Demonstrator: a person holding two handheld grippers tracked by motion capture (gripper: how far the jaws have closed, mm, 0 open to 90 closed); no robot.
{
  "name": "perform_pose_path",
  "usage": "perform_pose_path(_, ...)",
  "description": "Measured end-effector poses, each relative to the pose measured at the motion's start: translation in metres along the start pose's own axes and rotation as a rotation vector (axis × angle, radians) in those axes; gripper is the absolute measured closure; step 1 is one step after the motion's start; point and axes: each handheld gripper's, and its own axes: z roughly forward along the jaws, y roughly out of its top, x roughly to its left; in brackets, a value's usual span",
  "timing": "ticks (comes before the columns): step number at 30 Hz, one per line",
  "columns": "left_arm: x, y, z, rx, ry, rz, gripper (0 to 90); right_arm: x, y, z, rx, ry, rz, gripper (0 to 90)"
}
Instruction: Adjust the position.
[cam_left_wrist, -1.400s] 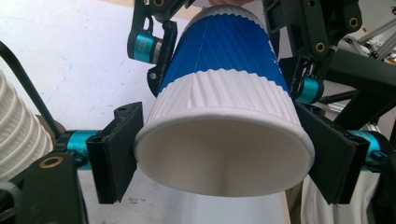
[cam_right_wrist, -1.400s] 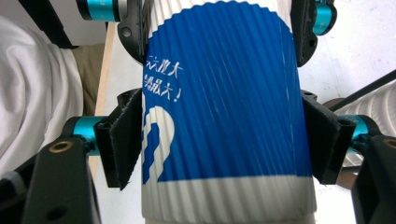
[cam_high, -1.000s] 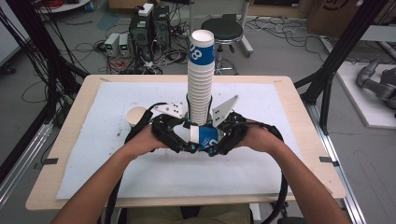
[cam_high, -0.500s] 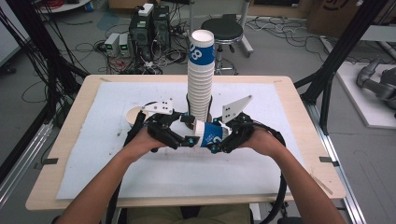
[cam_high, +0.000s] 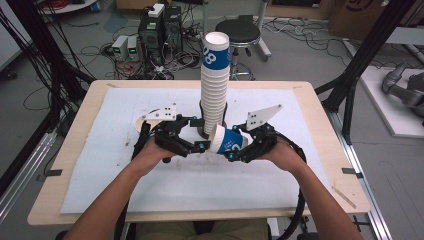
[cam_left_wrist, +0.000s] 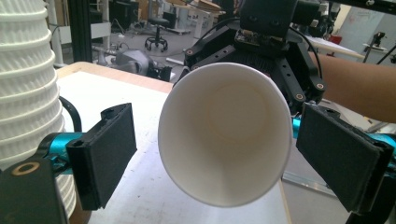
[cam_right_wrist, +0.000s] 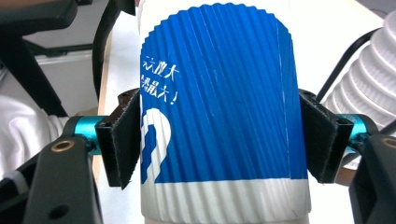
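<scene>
right claw's got the cup, left one just let go

right gripper (cam_high: 239, 150) is clamped on the blue and white paper cup (cam_high: 227, 140), pads squeezing its ribbed sides, cup lying sideways just above the table (cam_high: 300, 165) with its mouth facing the left gripper (cam_high: 194, 146). that one's jaws have just been opening and now stand wide, pads clear of the rim, so looks like a handoff to me. the tall cup stack (cam_high: 215, 80) is right behind, probably where this cup goes or came off.
</scene>
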Motion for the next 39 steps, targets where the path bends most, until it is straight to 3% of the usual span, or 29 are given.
perform_pose_path(10,0.000,-0.001,0.000,-0.039,-0.005,-0.007,11.1,-0.001,-0.009,-0.005,-0.083,-0.022,0.034,25.6)
perform_pose_path(19,-0.002,-0.003,0.005,-0.071,-0.025,-0.017,10.7,0.000,-0.018,-0.006,-0.226,-0.018,0.072,25.6)
perform_pose_path(24,-0.002,-0.004,0.008,-0.109,-0.047,-0.036,9.5,0.003,-0.023,-0.003,-0.269,-0.006,0.079,25.6)
perform_pose_path(34,-0.004,-0.006,0.016,-0.103,-0.054,-0.036,9.5,0.005,-0.033,0.007,-0.364,0.020,0.116,25.6)
perform_pose_path(39,-0.004,-0.007,0.019,-0.090,-0.056,-0.032,9.5,0.005,-0.034,0.012,-0.384,0.026,0.119,25.6)
